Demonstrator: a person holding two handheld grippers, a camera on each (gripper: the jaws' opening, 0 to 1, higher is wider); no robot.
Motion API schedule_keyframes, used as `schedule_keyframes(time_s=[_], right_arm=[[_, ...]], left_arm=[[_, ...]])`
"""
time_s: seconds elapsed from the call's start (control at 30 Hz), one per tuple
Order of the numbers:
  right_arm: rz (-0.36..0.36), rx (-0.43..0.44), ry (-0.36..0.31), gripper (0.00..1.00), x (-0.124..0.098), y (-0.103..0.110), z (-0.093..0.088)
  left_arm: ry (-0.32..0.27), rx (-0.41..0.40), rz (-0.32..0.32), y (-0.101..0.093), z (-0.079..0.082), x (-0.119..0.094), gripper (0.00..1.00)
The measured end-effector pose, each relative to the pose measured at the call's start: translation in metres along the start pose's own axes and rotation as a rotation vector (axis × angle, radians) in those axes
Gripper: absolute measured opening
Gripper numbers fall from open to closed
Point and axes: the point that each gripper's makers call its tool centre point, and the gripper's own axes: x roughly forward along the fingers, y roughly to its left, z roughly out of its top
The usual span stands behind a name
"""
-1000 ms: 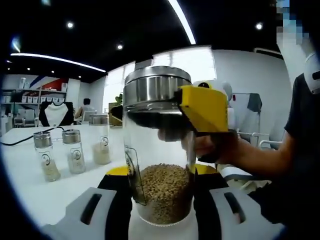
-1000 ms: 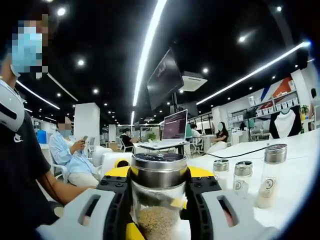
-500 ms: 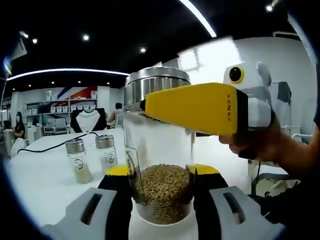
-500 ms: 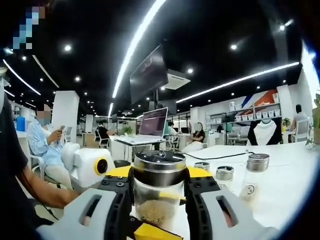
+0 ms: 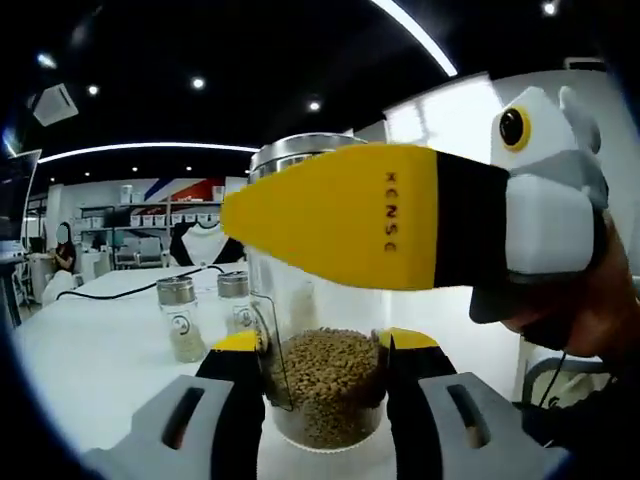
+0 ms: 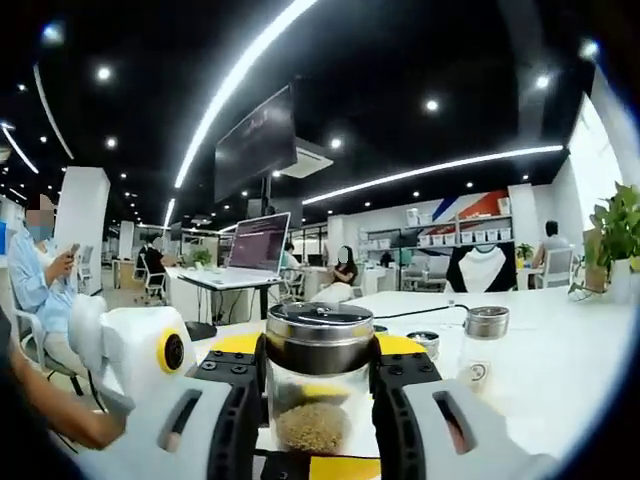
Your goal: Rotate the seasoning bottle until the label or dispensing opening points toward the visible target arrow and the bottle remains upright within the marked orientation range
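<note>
A clear seasoning bottle [image 5: 325, 385], part full of brown seeds and topped by a steel lid [image 5: 290, 152], stands upright on the white table [image 5: 90, 365]. My left gripper [image 5: 322, 341] is shut on its lower body, one jaw on each side. A yellow finger [image 5: 340, 215] of my right gripper crosses in front of the lid, held by a hand. In the right gripper view, my right gripper [image 6: 318, 346] is shut on the bottle's steel lid [image 6: 318, 330], with seeds [image 6: 312, 425] showing below. The left gripper's white body [image 6: 130, 350] is at the left.
Two small glass shakers [image 5: 182, 318] [image 5: 236, 300] stand on the table behind the bottle, and appear as small shakers [image 6: 483, 345] in the right gripper view. A potted plant [image 6: 612, 235] is far right. A laptop [image 6: 257, 248] and seated people are in the background.
Both views have swung round the bottle, so the background has slid. The right gripper's yellow finger now looms larger across the left gripper view. Both grips on the bottle hold.
</note>
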Motion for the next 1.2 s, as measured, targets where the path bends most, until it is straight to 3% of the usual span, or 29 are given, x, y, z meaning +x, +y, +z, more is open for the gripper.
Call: schedule_keyframes(time_s=[0.2,0.27,0.33,0.53,0.67,0.8,0.93,1.2], right_arm=[[-0.037,0.0,0.005,0.39,-0.001,-0.004,-0.004],[-0.031,-0.003,0.008,0.39,-0.003,-0.005,-0.004],[-0.016,0.002,-0.006,0.38,-0.006,-0.006,-0.002],[0.042,0.008,-0.022,0.38,-0.013,-0.007,0.003],[0.097,-0.002,-0.025,0.38,-0.017,-0.003,0.004],[0.197,-0.008,-0.042,0.38,-0.023,0.005,0.01],[0.29,-0.001,-0.038,0.38,-0.029,0.012,0.012],[0.424,0.002,-0.039,0.38,-0.041,0.023,0.012]], left_arm=[[0.006,0.013,0.031,0.0,-0.004,0.001,0.48],[0.003,0.078,0.028,0.0,-0.004,0.002,0.49],[-0.015,0.091,0.007,-0.003,-0.001,0.002,0.49],[-0.033,0.029,-0.13,-0.015,0.005,0.001,0.48],[-0.027,0.031,-0.185,-0.019,0.004,0.0,0.48],[-0.026,0.021,-0.263,-0.026,0.007,-0.004,0.48],[-0.062,0.006,-0.354,-0.034,0.01,-0.01,0.48],[-0.067,-0.017,-0.487,-0.049,0.01,-0.018,0.48]])
